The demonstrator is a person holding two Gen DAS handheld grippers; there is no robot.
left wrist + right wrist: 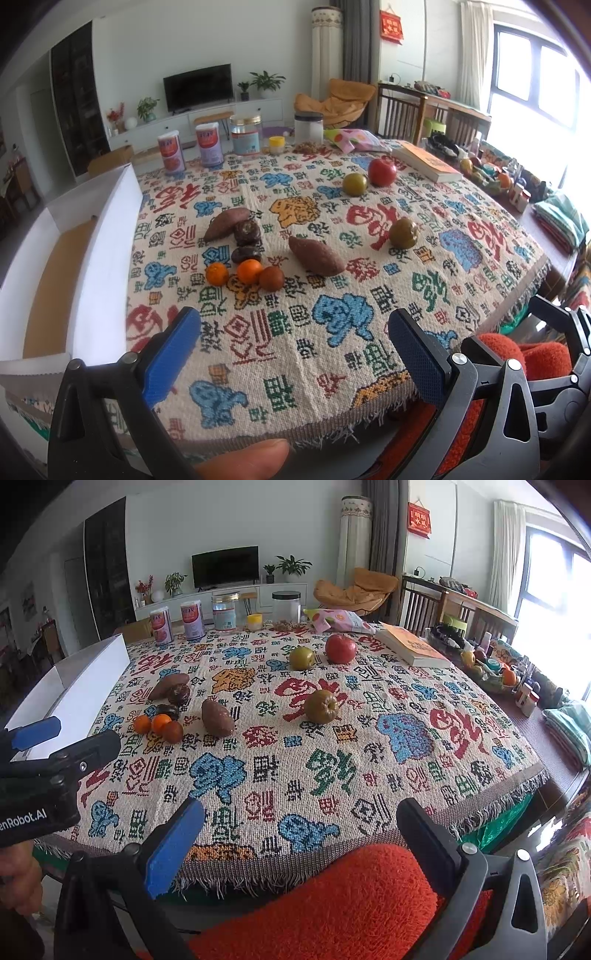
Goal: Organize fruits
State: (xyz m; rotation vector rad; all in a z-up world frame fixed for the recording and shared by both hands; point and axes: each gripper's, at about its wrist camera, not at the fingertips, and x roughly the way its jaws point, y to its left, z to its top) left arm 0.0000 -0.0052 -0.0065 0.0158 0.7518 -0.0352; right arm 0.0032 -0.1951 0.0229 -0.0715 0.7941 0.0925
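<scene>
Blue-padded jaws of the left gripper (pixel 293 341) stand wide apart at the near edge of the table (pixel 369 413), holding nothing; the right gripper (pixel 301 840) beside it is likewise spread and empty, above an orange fuzzy cushion (pixel 332 904).

All the fruit lies loose on the patterned cloth (pixel 332 775), none in the white box (pixel 92 258) at the table's left edge. Nearest is a cluster — two small oranges (pixel 233 273), a brown round fruit (pixel 271 278) touching one of them, two dark wrinkled fruits (pixel 247 240) and a sweet potato (pixel 227 223) just behind. A second sweet potato (pixel 317 256) lies near to the right, a greenish pear (pixel 403 232) further right, and well back another green fruit (pixel 355 183) sits beside a red apple (pixel 382 171).

Judging by the layout, the step in hand is the first pick. The left gripper would do best starting with the oranges closest to the box: come down over one so the pads straddle it, without nudging its touching neighbour, and close gently, since round fruit rolls on woven cloth.

Writing: the left gripper's body reads "enRobot.AI" in the right wrist view, cut off at the frame edge. The cloth carries woven Chinese characters; the jar and can labels at the far edge are too small to read.
</scene>
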